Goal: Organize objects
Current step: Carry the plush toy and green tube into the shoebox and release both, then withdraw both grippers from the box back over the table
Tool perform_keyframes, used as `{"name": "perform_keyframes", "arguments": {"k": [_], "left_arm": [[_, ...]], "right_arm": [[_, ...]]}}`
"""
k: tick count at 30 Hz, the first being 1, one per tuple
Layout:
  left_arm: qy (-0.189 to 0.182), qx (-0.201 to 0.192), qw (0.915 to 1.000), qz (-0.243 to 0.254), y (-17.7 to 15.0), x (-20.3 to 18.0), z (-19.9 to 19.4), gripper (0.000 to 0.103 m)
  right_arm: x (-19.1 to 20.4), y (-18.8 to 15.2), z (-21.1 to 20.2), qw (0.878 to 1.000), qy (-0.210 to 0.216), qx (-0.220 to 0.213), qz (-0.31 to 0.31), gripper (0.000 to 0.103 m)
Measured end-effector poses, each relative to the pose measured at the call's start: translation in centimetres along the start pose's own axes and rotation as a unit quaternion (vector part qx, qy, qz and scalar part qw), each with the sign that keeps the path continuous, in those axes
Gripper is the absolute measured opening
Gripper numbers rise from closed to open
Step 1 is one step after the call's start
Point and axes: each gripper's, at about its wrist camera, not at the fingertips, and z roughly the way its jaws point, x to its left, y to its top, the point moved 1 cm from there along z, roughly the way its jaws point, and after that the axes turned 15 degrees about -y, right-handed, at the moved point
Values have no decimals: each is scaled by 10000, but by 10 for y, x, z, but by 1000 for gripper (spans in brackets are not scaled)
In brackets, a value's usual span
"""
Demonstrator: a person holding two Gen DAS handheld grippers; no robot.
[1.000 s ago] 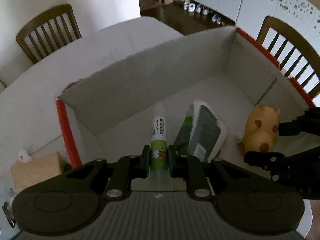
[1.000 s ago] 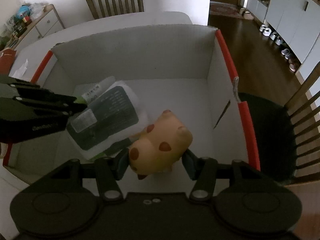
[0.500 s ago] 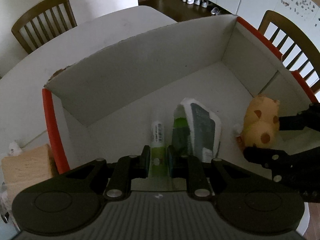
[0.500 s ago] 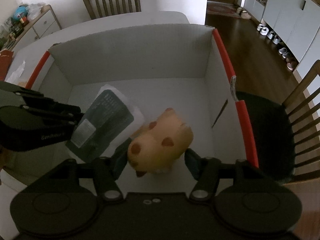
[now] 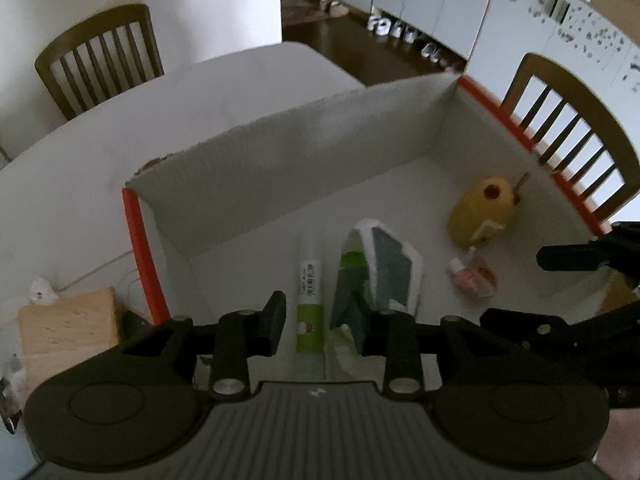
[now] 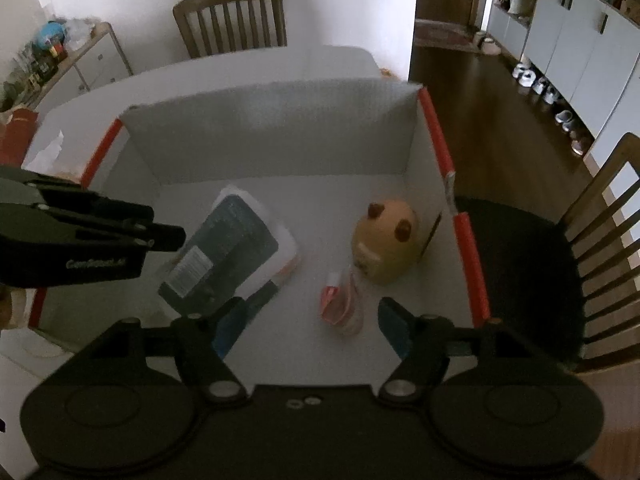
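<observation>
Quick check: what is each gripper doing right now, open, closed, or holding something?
Left gripper: open, holding nothing; green tube lies below.
Right gripper: open, holding nothing.

Two wooden chairs (image 5: pixel 100 60) (image 5: pixel 568 128) flank the white table (image 5: pixel 80 184); shoes (image 6: pixel 552 96) line the cabinets (image 6: pixel 580 32).

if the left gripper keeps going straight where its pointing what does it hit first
Most likely the green-and-white tube, which lies on the box floor right between the open fingers of the left gripper. The dark packet sits just right of that line. Depth is hard to judge.
</observation>
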Motion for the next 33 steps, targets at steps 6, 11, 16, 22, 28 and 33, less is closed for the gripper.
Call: {"name": "perform_keyframes", "arguments": {"k": [6,11,16,22,28,33], "left_arm": [[-54,-326,9994,90,2,-12,-20,57],[-206,-543,9983,83,-6,-20,-39,57],[-335,-795,9962,135,-14,-26,-63,58],[-477,-1068,9930,186,-30,-23,-92,69],[-526,-1187,9913,212,-48,-11,-115,79],[-597,-1242,9904,135,-62,5,-132,80]], "right_arm": [[-6,-2,-23,9998,12,-204,83,73],[-7,-5,-41,9992,35,-366,166,74],[-2,-8,-58,9983,78,-523,258,76],[12,-14,-79,9968,106,-704,365,82],[35,-20,-94,9957,106,-816,431,90],[54,-25,-100,9943,49,-891,576,98]]}}
